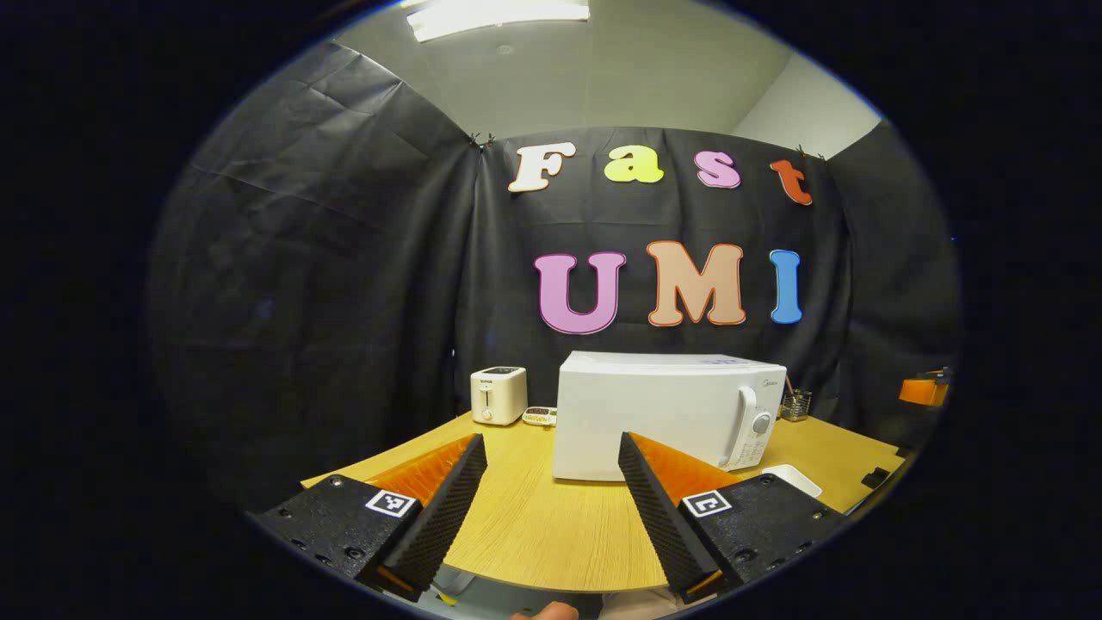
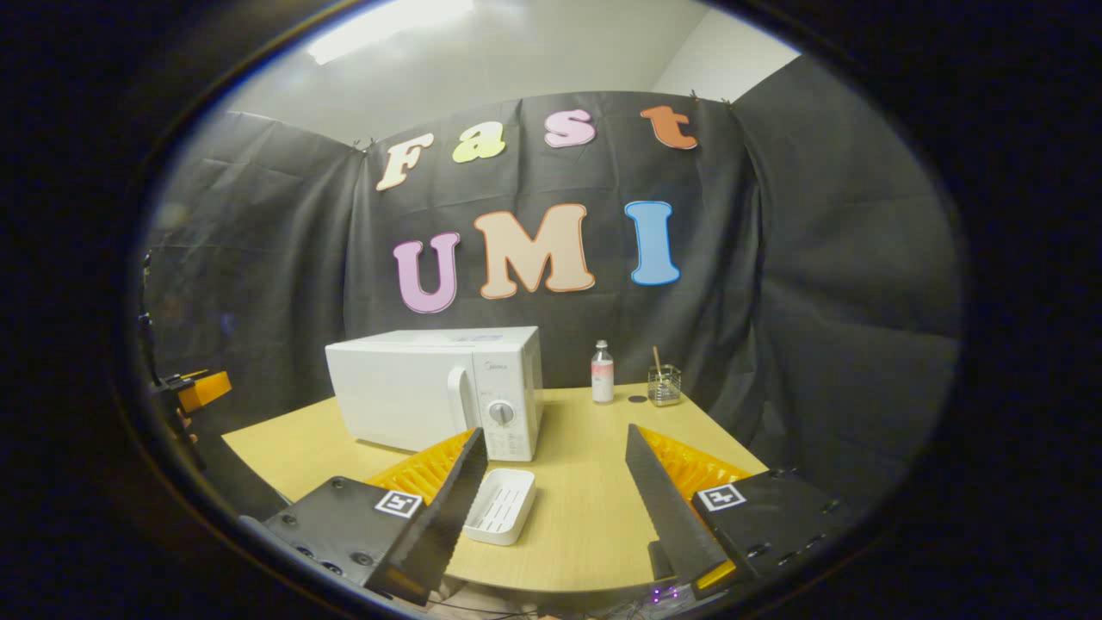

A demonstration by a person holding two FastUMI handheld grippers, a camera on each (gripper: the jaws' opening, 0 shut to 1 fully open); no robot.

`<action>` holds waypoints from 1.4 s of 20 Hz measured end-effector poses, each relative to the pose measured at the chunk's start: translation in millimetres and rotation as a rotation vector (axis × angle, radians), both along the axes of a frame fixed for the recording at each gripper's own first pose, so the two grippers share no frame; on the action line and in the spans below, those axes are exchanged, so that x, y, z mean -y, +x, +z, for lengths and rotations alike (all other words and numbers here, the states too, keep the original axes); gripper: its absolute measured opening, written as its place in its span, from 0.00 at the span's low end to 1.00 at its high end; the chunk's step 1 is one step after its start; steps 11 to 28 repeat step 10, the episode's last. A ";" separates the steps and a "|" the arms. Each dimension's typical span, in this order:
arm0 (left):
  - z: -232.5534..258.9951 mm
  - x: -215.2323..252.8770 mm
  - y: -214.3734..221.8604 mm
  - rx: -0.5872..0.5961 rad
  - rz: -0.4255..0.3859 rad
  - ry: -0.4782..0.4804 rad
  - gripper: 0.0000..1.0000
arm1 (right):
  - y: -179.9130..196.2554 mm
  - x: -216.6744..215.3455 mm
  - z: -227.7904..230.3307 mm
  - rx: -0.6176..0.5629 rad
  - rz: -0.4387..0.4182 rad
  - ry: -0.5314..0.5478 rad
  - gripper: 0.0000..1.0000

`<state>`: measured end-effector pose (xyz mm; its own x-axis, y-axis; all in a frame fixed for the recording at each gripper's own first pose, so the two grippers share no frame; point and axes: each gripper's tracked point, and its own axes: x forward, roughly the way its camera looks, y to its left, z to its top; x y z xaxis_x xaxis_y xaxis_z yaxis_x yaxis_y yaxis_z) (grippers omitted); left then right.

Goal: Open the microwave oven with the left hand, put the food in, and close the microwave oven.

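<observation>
On the wooden tabletop (image 1: 551,525), toward its far edge, a white microwave oven (image 1: 663,413) is seen with its door shut, its handle and dial on the right side of its front. At the far left corner of the tabletop a small white toaster (image 1: 498,394) is placed, with a small flat item (image 1: 540,417) just beside it, too small to be identified. In the right gripper view, a shallow white ribbed tray (image 2: 500,505) is laid just in front of the microwave oven's front right corner, toward the near edge; whether food is in it cannot be told. Near the far right edge a small bottle (image 2: 603,372) and a glass holding a stick (image 2: 664,384) are set. The left gripper (image 1: 551,491) is held above the near edge, jaws spread wide and holding nothing. The right gripper (image 2: 551,499) is likewise spread wide and holding nothing, the tray beside its left finger.
</observation>
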<state>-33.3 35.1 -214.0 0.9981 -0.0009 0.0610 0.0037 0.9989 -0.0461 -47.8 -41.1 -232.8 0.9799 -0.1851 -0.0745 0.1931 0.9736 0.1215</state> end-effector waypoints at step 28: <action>18.7 -18.4 -16.4 0.054 0.045 0.027 0.96 | -6.3 -22.3 11.4 0.022 0.025 -0.025 0.92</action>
